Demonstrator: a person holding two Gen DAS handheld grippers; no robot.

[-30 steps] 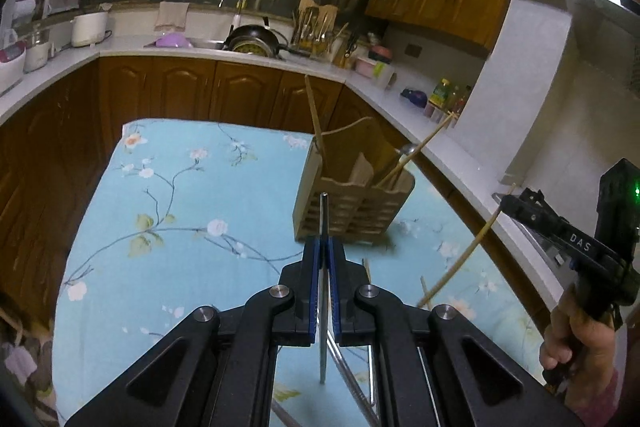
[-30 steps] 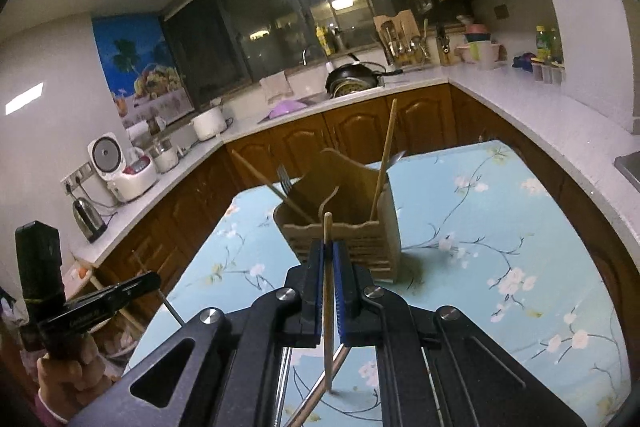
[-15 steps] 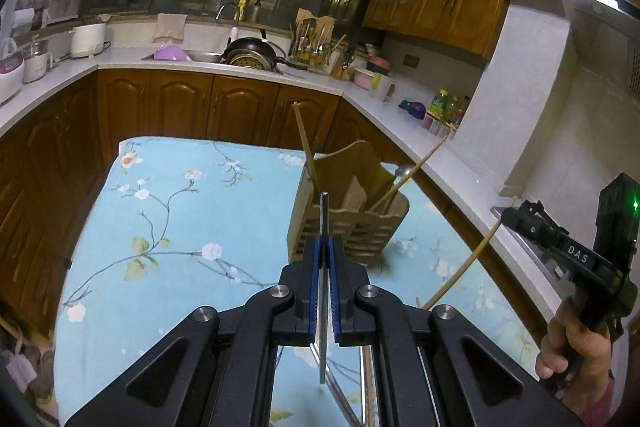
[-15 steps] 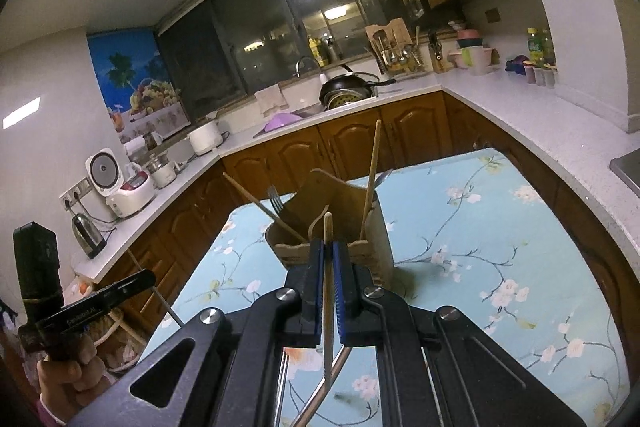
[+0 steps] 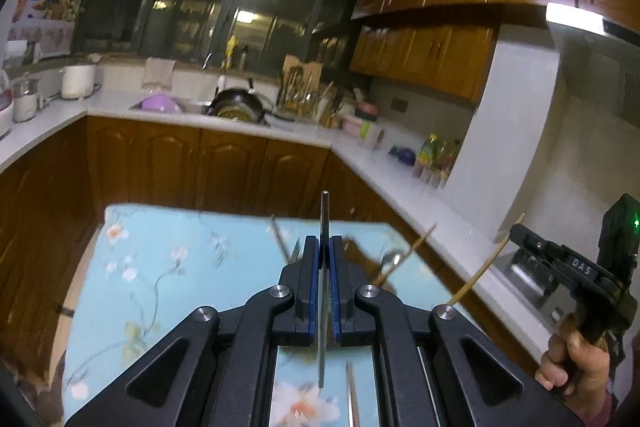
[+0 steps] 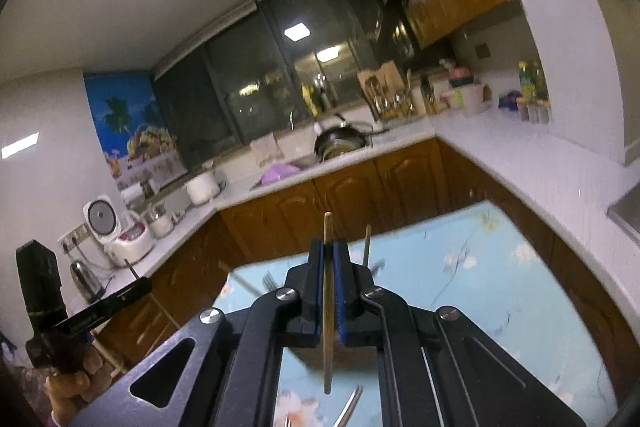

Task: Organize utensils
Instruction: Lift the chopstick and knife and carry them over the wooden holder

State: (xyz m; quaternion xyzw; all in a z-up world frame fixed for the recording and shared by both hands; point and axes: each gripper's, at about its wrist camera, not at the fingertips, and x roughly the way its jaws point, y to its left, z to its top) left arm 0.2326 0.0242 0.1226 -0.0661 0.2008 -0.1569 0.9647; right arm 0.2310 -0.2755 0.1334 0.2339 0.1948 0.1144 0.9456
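— Floral blue tablecloth (image 5: 160, 287) below both grippers; what's hard to see?

— Most of the utensil holder: only blurred chopstick tips, a fork (image 5: 295, 251) and a spoon (image 5: 391, 259) poke past the left gripper (image 5: 324, 247).

— And the grips?

— Left gripper is clamped on a dark metal chopstick (image 5: 325, 215) standing upright; right gripper (image 6: 330, 251) pinches a wooden chopstick (image 6: 328, 227). Kitchen counter (image 5: 384, 167) lies beyond.

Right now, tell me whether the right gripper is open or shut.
Shut: the right gripper clamps a wooden chopstick between its blue pads.
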